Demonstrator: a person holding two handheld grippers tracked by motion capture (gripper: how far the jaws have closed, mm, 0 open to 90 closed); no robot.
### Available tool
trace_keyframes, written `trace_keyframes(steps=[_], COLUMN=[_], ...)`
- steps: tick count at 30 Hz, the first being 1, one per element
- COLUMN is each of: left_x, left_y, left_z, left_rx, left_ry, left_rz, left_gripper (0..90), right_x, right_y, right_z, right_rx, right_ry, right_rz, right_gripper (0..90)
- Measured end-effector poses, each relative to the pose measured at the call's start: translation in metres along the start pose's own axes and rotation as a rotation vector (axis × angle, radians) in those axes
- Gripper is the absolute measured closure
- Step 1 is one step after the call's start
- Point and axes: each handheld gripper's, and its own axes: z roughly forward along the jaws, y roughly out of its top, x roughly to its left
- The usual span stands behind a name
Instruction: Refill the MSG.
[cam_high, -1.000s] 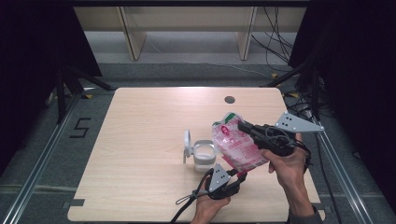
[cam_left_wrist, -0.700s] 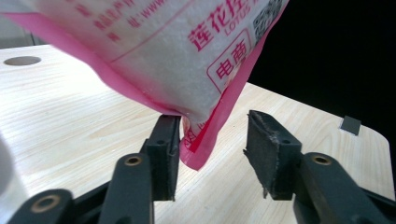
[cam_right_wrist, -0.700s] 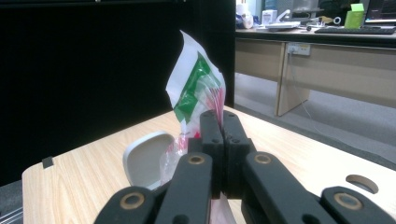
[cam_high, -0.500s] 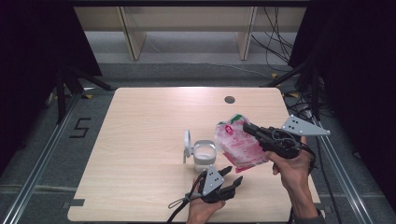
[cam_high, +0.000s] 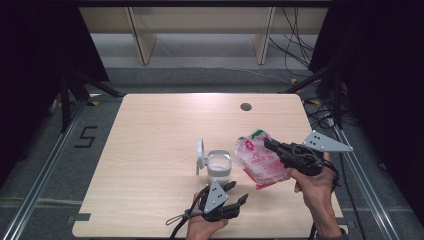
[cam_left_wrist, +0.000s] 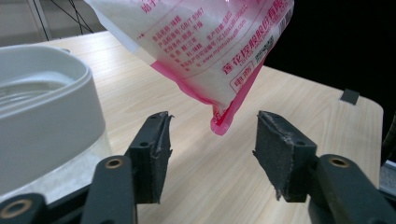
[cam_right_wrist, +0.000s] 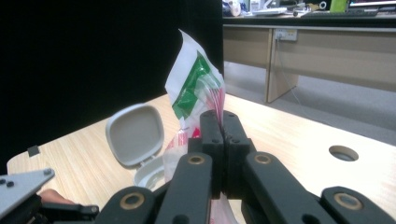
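Observation:
A pink and white plastic bag (cam_high: 257, 162) hangs tilted over the table's right half. My right gripper (cam_high: 267, 143) is shut on its upper edge; in the right gripper view the jaws (cam_right_wrist: 223, 121) pinch the bag (cam_right_wrist: 196, 88) below its green corner. Left of the bag stands a white container (cam_high: 219, 167) with its lid (cam_high: 200, 152) flipped open. My left gripper (cam_high: 239, 192) lies low near the front edge, open. Its jaws have just been opening. In the left gripper view the bag's bottom corner (cam_left_wrist: 219, 123) hangs beyond the gap (cam_left_wrist: 212, 140), and the pads do not touch it.
A round cable hole (cam_high: 245, 106) sits near the table's far edge. Bare wood spreads over the table's left half (cam_high: 150, 150). Wooden shelf legs (cam_high: 142, 45) stand on the floor beyond, and cables lie at the far right.
The left gripper let go of the bag's lower end, opened and drew back toward the front edge. The right gripper sank slightly with the bag.

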Motion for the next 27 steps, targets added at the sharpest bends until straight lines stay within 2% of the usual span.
trace_keyframes(steps=[1, 2, 3, 4, 5, 6, 7, 8, 10, 11, 12, 13, 14, 15, 17, 18, 19, 20, 21, 22, 23, 24, 25, 26, 27], left_x=[0.000, 0.001, 0.001, 0.004, 0.004, 0.003, 0.006, 0.005, 0.008, 0.007, 0.008, 0.011, 0.011, 0.012, 0.016, 0.016, 0.018, 0.017, 0.018, 0.021, 0.020, 0.021, 0.022, 0.023, 0.022], left_y=[-0.001, -0.002, -0.003, -0.004, -0.004, -0.005, -0.004, -0.005, -0.005, -0.006, -0.006, -0.006, -0.008, -0.009, -0.009, -0.009, -0.009, -0.010, -0.010, -0.009, -0.010, -0.009, -0.009, -0.010, -0.010], left_z=[-0.001, -0.003, -0.005, -0.007, -0.009, -0.010, -0.012, -0.012, -0.014, -0.015, -0.016, -0.016, -0.017, -0.018, -0.021, -0.022, -0.022, -0.024, -0.025, -0.026, -0.027, -0.028, -0.029, -0.029, -0.030], left_rx=[0.004, 0.010, 0.012, 0.011, 0.016, 0.011, 0.017, 0.008, 0.011, 0.015, 0.012, 0.005, 0.006, 0.003, 0.016, 0.016, 0.003, 0.014, 0.009, 0.004, 0.008, 0.007, 0.009, 0.002, 0.004], left_ry=[0.003, 0.000, 0.004, 0.003, 0.010, 0.015, 0.015, 0.012, 0.016, 0.023, 0.020, 0.015, 0.023, 0.022, 0.032, 0.035, 0.033, 0.042, 0.042, 0.038, 0.046, 0.049, 0.048, 0.048, 0.053], left_rz=[-0.011, 0.004, -0.010, 0.008, 0.014, -0.007, 0.027, 0.001, 0.016, -0.014, -0.010, 0.021, -0.014, -0.022, 0.011, -0.009, -0.002, -0.031, -0.036, -0.011, -0.038, -0.032, -0.015, -0.026, -0.046], left_gripper=[44.5, 44.8, 44.7, 44.6, 44.6, 44.7, 44.8, 44.9, 45.2, 45.2, 45.2, 45.1, 45.0, 44.9, 44.9, 44.8, 44.7, 44.8, 44.7, 44.6, 44.6, 44.6, 44.6, 44.5, 44.4], right_x=[0.001, 0.001, 0.001, 0.001, -0.001, -0.003, -0.003, -0.005, -0.007, -0.009, -0.010, -0.010, -0.012, -0.012, -0.012, -0.014, -0.014, -0.017, -0.019, -0.020, -0.019, -0.020, -0.022, -0.024, -0.024], right_y=[-0.002, -0.005, -0.007, -0.009, -0.012, -0.014, -0.016, -0.019, -0.024, -0.026, -0.026, -0.026, -0.026, -0.026, -0.027, -0.028, -0.028, -0.029, -0.029, -0.030, -0.031, -0.031, -0.031, -0.032, -0.033], right_z=[0.000, 0.000, -0.001, -0.002, -0.002, -0.003, -0.004, -0.004, -0.005, -0.006, -0.007, -0.009, -0.010, -0.011, -0.014, -0.015, -0.017, -0.017, -0.018, -0.019, -0.020, -0.020, -0.020, -0.021, -0.021], right_rx=[0.010, 0.017, 0.021, 0.029, 0.025, 0.029, 0.039, 0.040, 0.053, 0.049, 0.040, 0.051, 0.047, 0.049, 0.051, 0.049, 0.056, 0.048, 0.048, 0.053, 0.064, 0.062, 0.060, 0.066, 0.068], right_ry=[0.008, 0.016, 0.008, 0.012, 0.008, 0.008, 0.010, 0.004, 0.001, -0.013, -0.005, -0.012, -0.028, -0.033, -0.042, -0.055, -0.072, -0.071, -0.089, -0.103, -0.106, -0.112, -0.124, -0.134, -0.140], right_rz=[0.020, 0.033, 0.028, 0.038, 0.028, 0.027, 0.055, 0.057, 0.062, 0.053, 0.066, 0.073, 0.041, 0.033, 0.064, 0.042, 0.060, 0.040, 0.030, 0.042, 0.070, 0.071, 0.047, 0.036, 0.060], right_gripper=[90.0, 90.0, 90.0, 90.0, 90.0, 90.0, 90.0, 90.0, 90.0, 90.0, 90.0, 90.0, 90.0, 90.0, 90.0, 90.0, 90.0, 90.0, 90.0, 90.0, 90.0, 90.0, 90.0, 90.0, 90.0])
